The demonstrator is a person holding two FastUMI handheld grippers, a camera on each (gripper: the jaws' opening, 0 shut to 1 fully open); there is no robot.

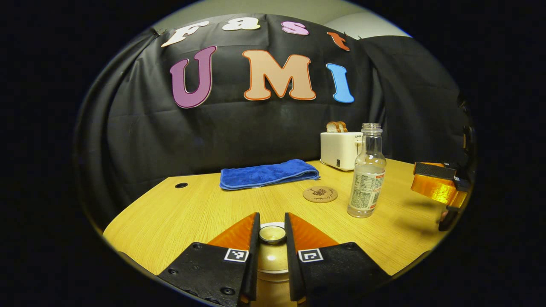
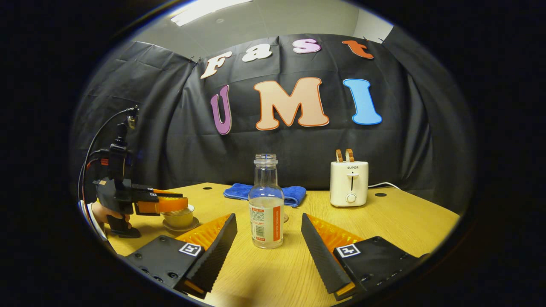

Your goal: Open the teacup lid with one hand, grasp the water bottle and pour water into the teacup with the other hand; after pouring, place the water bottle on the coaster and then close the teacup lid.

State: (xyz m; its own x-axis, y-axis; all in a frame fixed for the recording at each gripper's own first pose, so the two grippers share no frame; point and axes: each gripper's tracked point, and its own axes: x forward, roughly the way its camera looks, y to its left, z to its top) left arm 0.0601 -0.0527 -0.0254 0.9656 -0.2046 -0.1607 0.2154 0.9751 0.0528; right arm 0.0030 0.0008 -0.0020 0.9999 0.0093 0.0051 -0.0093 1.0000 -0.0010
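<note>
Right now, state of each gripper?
Left gripper: closed on the teacup lid knob.
Right gripper: open, either side of the water bottle, not touching.

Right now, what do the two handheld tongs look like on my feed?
Both tongs, left and right, have black bodies with bolts, square black-and-white tag markers and ribbed wedge fingers. In the right gripper view, black cables loop up from the left one, and a white sleeve cuff shows behind it.

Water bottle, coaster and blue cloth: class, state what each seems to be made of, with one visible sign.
Water bottle: clear glass or hard plastic, glossy; you see through it, and it carries a paper-like label.
Coaster: probably wood or cork; matte brown disc with a dark printed or burnt design.
Blue cloth: soft, fuzzy textile, likely microfibre; folded with plush nap.
</note>
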